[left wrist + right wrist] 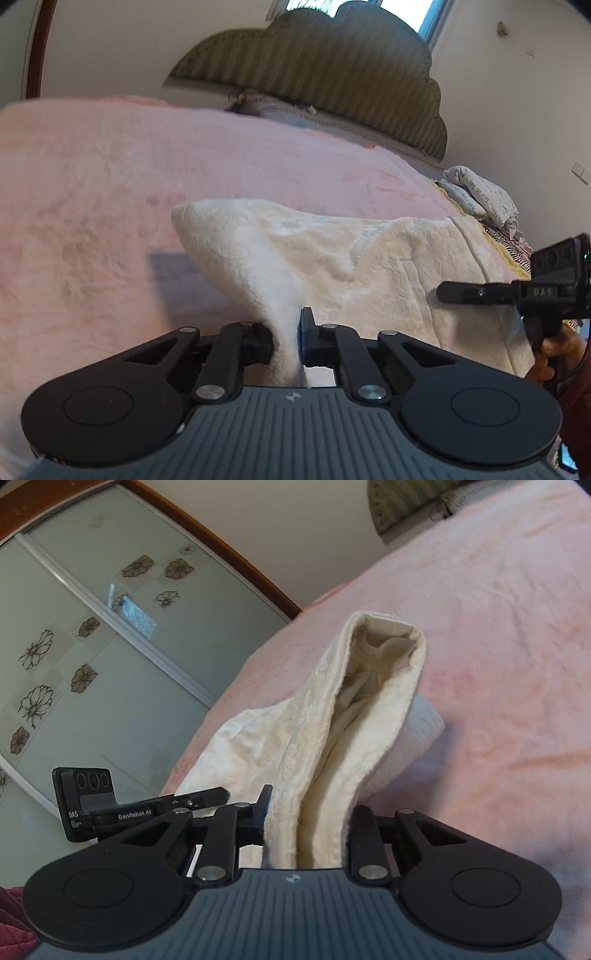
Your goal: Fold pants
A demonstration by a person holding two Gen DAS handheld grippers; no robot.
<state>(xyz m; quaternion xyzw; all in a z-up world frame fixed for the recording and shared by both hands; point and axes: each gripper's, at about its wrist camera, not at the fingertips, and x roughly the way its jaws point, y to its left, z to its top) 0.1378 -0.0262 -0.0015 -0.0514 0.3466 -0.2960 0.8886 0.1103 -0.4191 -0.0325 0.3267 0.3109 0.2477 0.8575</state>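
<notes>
Two grippers have hold of the cream pants (332, 254), which lie on the pink blanket (92, 177) covering the bed. The left gripper (287, 343) is pinched tight on a narrow bunch of the fuzzy fabric, the cloth rising from between its black fingers (308, 332) and spreading out into a wider sheet that drapes across the bed toward the right. The right gripper (306, 827) is clamped on a thicker gathered wad of the same pants (351, 720), several layers squeezed between its jaws; ahead of it the cloth stands up in a tall fold with a hollow opening showing the paler inside. In the left wrist view the right gripper (447, 291) appears off to the side, its fingers pressed to the edge of the cloth, with the person's hand (554, 350) gripping its handle. In the right wrist view the left gripper (221, 795) sits just beside the pants on the left. Beyond the bed stand a green scalloped headboard (314, 74) and a pillow (280, 107); a rumpled printed cloth (480, 195) lies at the bed's far right edge. A sliding wardrobe door with flower patterns (92, 646) fills the wall on the other side.
</notes>
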